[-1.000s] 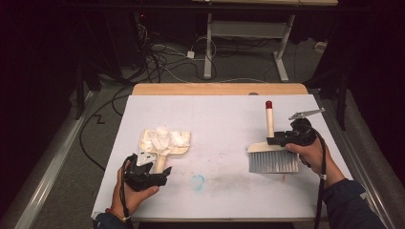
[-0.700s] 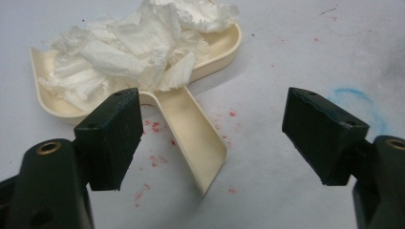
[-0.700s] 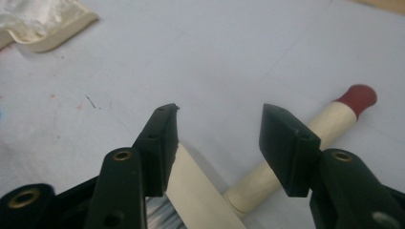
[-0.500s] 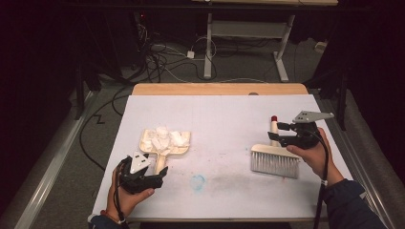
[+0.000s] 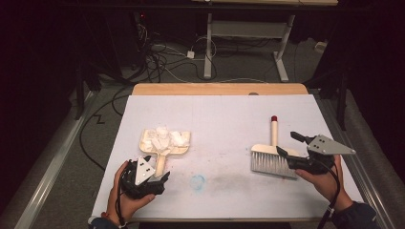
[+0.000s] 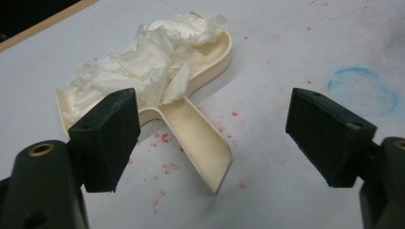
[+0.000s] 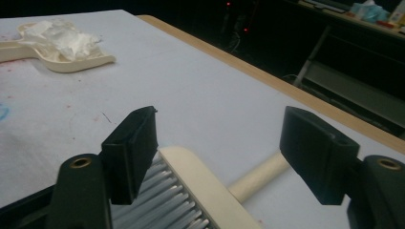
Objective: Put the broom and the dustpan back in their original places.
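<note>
Cream dustpan (image 5: pixel 165 143) unmarked (tissue (image 6: pixel 143 57) inside); brush (image 5: pixel 272 157) unlabelled.

We see a white-covered table (image 5: pixel 219 114) with a wooden far edge. On it lies a cream dustpan (image 5: pixel 164 143) heaped with crumpled tissue (image 5: pixel 165 136); well right of the dustpan lies a hand brush (image 5: pixel 271 155), and a blue ring mark (image 5: pixel 197 181) sits nearer us.

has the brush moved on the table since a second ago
Yes. The brush lay nearer the table's right edge with the right gripper; now it lies slightly further left, released, its fingers just opened.
</note>
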